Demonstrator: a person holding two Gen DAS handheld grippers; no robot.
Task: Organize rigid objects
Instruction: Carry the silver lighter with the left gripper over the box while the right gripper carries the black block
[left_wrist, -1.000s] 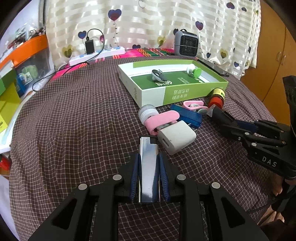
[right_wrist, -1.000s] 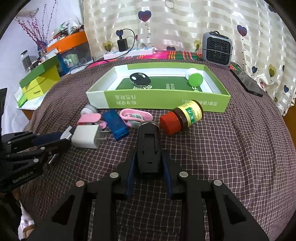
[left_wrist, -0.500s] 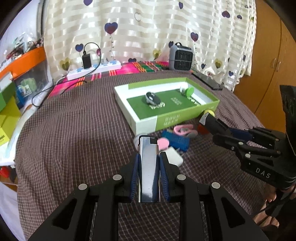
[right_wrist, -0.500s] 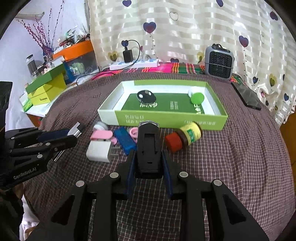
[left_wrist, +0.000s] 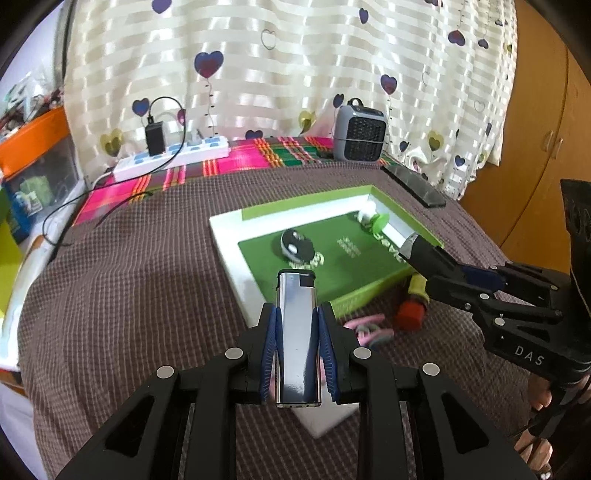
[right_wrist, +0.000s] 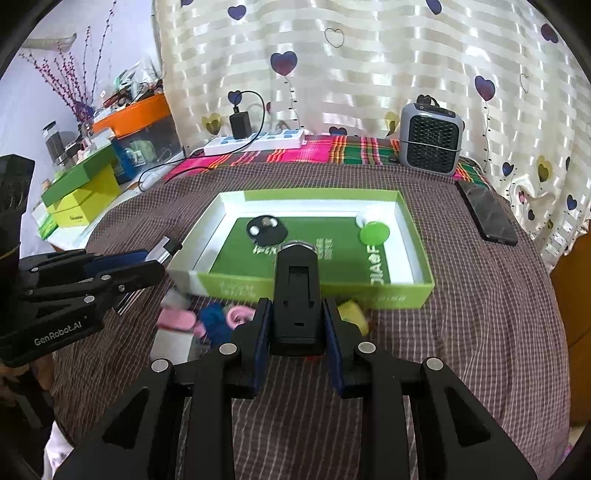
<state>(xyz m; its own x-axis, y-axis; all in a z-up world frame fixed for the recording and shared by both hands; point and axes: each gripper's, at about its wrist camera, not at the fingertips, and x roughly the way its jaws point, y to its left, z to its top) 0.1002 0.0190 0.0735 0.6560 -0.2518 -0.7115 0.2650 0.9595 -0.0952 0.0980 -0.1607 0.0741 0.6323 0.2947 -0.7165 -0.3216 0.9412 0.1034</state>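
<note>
My left gripper (left_wrist: 296, 317) is shut on a silver lighter (left_wrist: 297, 343), which stands upright between the blue pads, above the near left corner of the green and white box (left_wrist: 229, 236). My right gripper (right_wrist: 297, 314) is shut on a black oblong device with a silver top (right_wrist: 297, 291), held just in front of the box's near wall (right_wrist: 317, 286). Inside the box lie a black round item (right_wrist: 266, 229) and a white item with a green lid (right_wrist: 373, 233). Each gripper shows in the other's view, the right gripper (left_wrist: 448, 275) and the left gripper (right_wrist: 147, 262).
Loose on the checked cloth before the box lie a white charger (right_wrist: 171, 343), a pink clip (right_wrist: 177, 319), a blue item (right_wrist: 216, 321) and a red-capped bottle (left_wrist: 410, 314). A grey heater (right_wrist: 430, 144), a phone (right_wrist: 485, 212) and a power strip (right_wrist: 255, 142) lie behind. Stacked boxes (right_wrist: 81, 195) stand left.
Both grippers have risen and moved towards the green box, each still holding its object. The loose items on the cloth now sit lower and partly hidden behind the fingers.
</note>
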